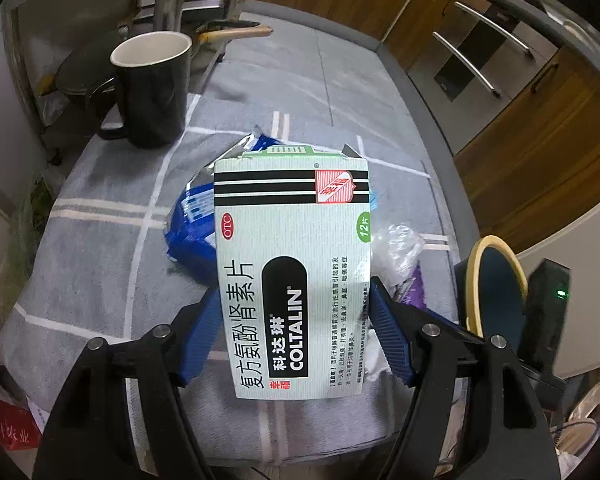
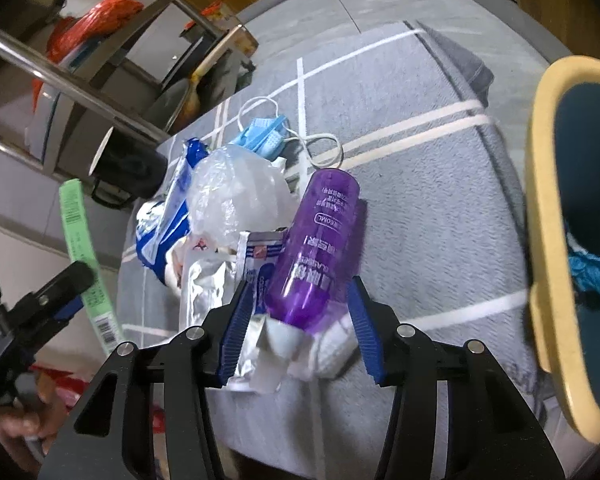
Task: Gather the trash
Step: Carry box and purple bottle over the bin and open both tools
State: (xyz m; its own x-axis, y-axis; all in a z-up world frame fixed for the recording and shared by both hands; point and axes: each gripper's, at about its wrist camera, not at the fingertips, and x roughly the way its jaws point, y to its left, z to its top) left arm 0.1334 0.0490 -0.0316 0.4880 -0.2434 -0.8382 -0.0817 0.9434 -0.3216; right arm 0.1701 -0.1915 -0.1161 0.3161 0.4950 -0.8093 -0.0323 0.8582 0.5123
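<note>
Tongs on the left [image 1: 296, 304]: pinching a flat, pale green and white paper medicine box [image 1: 292, 240] by its two long sides. Pressing both blue pads tight on the card. Holding the box up in the air, up and to the left of the see-through purple plastic bottle [image 2: 312, 248], as seen from the right camera.

Tongs on the right [image 2: 300, 300]: standing spread apart, one blue pad on each side of the purple bottle's lower end. Not squeezing it yet, with a small gap showing on the left side. Pointing down at the bottle, which is lying on its side on the grey cloth with white lines [image 2: 420, 208], white cap [image 2: 284, 340] toward the camera.

Lying in a heap just left of the bottle: a crumpled clear plastic bag [image 2: 232, 196], a shiny silver foil packet [image 2: 204, 284] and a blue and white plastic wrapper [image 2: 172, 216]. Touching the bottle's left side with the small torn packet. Resting just past the bottle's far end: a light blue face mask [image 2: 266, 136] with white ear loops.

Standing well to the left of the bottle and farther back: a tall black mug [image 1: 152, 88] with a white inside. Sitting well to the right of the bottle: a dark blue tub with a pale yellow rim [image 2: 548, 200], already holding a crumpled bright blue scrap [image 2: 588, 276].
</note>
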